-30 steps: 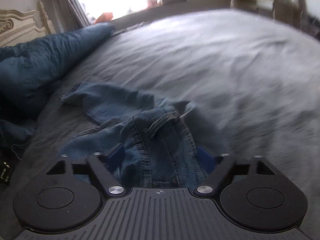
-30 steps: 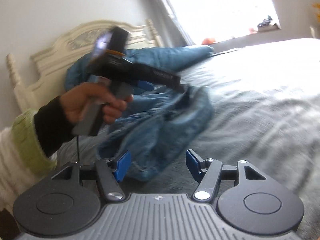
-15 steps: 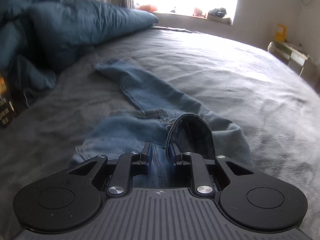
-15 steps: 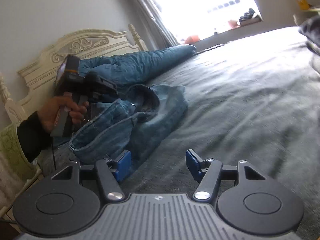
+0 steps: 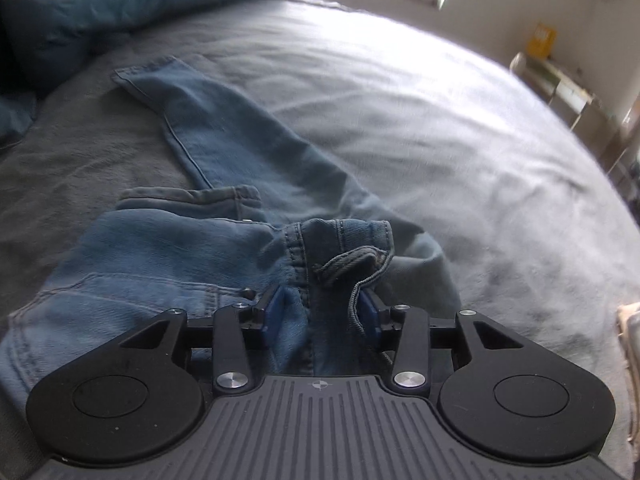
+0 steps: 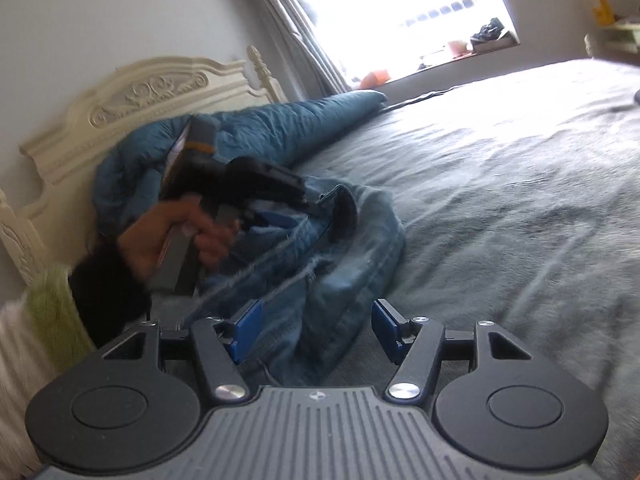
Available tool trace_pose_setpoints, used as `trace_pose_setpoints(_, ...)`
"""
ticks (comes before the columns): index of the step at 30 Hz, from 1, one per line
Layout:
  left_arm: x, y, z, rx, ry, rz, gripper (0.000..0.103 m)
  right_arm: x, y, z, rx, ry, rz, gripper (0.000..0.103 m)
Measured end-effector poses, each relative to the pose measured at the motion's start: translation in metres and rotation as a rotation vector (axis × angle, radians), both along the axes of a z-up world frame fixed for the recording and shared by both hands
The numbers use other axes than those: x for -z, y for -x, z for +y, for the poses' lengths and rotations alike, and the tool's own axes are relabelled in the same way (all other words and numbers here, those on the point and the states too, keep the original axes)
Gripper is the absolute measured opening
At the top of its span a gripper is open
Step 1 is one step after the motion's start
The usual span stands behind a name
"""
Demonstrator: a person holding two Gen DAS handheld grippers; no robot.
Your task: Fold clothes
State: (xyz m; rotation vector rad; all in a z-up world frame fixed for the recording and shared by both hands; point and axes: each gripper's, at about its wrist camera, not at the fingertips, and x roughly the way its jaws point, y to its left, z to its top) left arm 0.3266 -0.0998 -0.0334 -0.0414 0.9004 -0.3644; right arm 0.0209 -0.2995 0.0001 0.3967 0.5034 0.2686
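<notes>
Left tool (image 5: 320, 316) reopened; jeans (image 5: 224, 148) lengthwise away.

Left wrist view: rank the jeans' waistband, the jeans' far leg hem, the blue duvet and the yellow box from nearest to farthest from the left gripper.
1. Waistband, bunched between the left gripper's fingers.
2. Far leg hem, stretched out up-left on the grey bed.
3. Blue duvet, piled beyond the hem at the upper left.
4. Yellow box, against the wall at the far right.
</notes>
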Motion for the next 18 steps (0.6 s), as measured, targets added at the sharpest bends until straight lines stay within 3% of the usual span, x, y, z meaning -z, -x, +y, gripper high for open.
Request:
trace_pose_setpoints(1, 0.002, -0.001, -0.002, -0.008, -0.011, -0.009, 0.039, 0.001, 0.001, 0.002, 0.005, 0.017, 0.005, 0.064)
trace_pose_setpoints(4, -0.002, 0.002, 0.006, -0.052, 0.014, -0.069, 0.021, 0.004, 0.004, 0.009, 0.019, 0.067, 0.018, 0.064)
trace_pose_setpoints(9, -0.021, 0.023, 0.053, -0.158, 0.073, -0.229, 0.018, 0.008, 0.009, 0.020, 0.043, 0.151, 0.041, 0.064)
trace_pose_setpoints(11, -0.024, 0.032, 0.085, -0.243, 0.100, -0.281, 0.016, 0.010, 0.005, 0.025, 0.035, 0.179, 0.046, 0.064)
trace_pose_setpoints(14, -0.021, 0.040, 0.143, -0.345, 0.153, -0.289, 0.016, 0.005, -0.003, 0.031, 0.022, 0.194, 0.024, 0.064)
trace_pose_setpoints(18, -0.017, 0.083, 0.148, -0.234, 0.198, -0.309, 0.016, -0.007, -0.015, 0.037, 0.009, 0.185, -0.036, 0.064)
